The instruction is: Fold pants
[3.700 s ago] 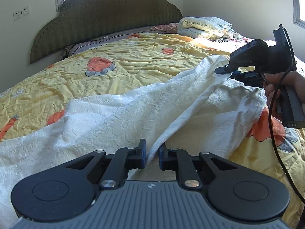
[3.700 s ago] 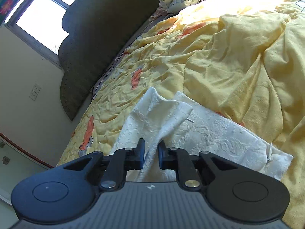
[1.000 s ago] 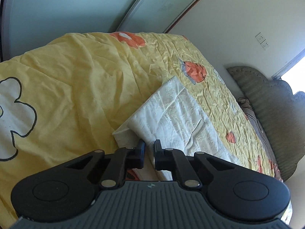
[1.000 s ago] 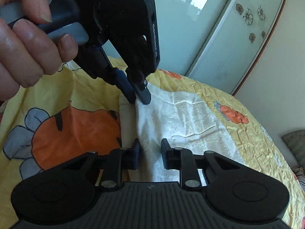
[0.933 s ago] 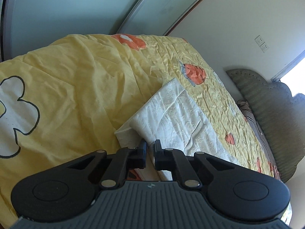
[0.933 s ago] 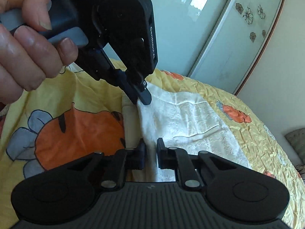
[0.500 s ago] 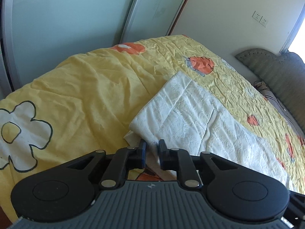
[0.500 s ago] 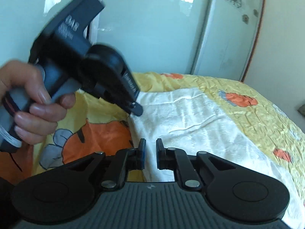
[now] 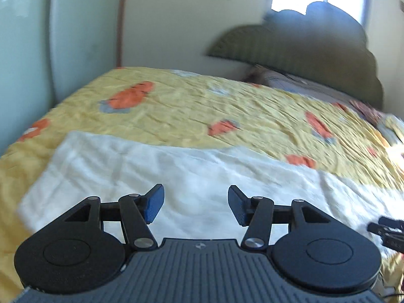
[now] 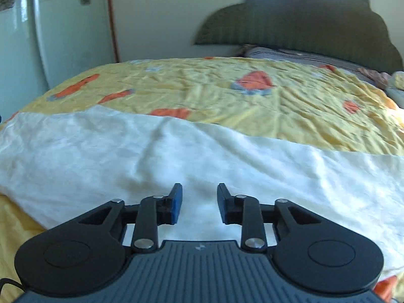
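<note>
The white textured pants (image 9: 192, 174) lie flat in a long band across the yellow bedspread, also seen in the right wrist view (image 10: 176, 156). My left gripper (image 9: 195, 207) is open and empty just above the pants. My right gripper (image 10: 199, 202) is open and empty, hovering over the near part of the pants. The tip of the right gripper shows at the right edge of the left wrist view (image 9: 388, 229).
The yellow quilt with orange prints (image 10: 252, 93) covers the bed. A dark green headboard (image 10: 303, 17) stands at the far end, with pillows (image 10: 396, 80) at the far right. A pale wardrobe (image 10: 50, 30) stands to the left of the bed.
Both grippers have let go of the pants and opened. Both cameras have swung round to face the headboard, and the pants now lie flat in a folded band.
</note>
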{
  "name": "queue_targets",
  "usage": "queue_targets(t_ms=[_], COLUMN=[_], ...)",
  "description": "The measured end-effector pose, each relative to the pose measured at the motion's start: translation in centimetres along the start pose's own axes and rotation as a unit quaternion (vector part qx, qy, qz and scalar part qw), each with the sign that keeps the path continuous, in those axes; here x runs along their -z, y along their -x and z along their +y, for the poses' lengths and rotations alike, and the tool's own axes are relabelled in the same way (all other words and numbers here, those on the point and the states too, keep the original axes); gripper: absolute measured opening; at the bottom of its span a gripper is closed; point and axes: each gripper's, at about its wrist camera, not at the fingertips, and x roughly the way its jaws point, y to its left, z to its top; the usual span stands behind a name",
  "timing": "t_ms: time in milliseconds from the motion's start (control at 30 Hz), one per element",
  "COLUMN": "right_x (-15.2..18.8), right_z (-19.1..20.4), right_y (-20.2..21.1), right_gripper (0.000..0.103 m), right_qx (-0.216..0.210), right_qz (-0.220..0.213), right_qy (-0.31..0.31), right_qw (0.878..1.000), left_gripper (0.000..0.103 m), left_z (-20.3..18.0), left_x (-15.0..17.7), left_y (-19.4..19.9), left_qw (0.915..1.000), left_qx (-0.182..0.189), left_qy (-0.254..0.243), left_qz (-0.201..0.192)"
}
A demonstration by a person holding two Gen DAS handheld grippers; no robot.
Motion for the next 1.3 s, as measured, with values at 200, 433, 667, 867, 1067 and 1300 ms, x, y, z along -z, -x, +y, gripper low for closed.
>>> queue_targets(t_ms=[200,433,667,867,1067,1300], right_x=[3.5,7.6,9.1,10.9,10.6,9.9], right_z=[-8.5,-14.6,-17.6,-20.4,-22.3,-22.3], right_y=[6.3,8.5,10.3,8.3,6.6,6.2], right_gripper=[0.057,0.057,0.058,0.058,0.048,0.014], right_qx=[0.074,0.105,0.086,0.004,0.002,0.028], right_qz=[-0.057,-0.043,-0.086,-0.119,-0.156,-0.161], right_qy=[-0.139,-0.246,-0.349,-0.458,-0.484,-0.481], right_qw=[0.986,0.963,0.929,0.881,0.861,0.861], left_gripper=[0.060,0.069,0.076,0.076,0.076,0.076], left_z=[-10.6,-18.5,-21.2,-22.6,-22.8,-22.1], left_x=[1.9,5.4,5.8,6.4,6.4,3.9], left_y=[-2.5,-5.5,-5.0,-7.4,-7.8,-9.1], left_qw=[0.9892,0.9692,0.9653,0.9642,0.9640,0.9581], left_qx=[0.101,0.130,0.150,0.147,0.146,0.234], left_qy=[-0.106,-0.204,-0.214,-0.215,-0.216,-0.132], left_qz=[0.014,0.045,0.008,0.052,0.053,0.099])
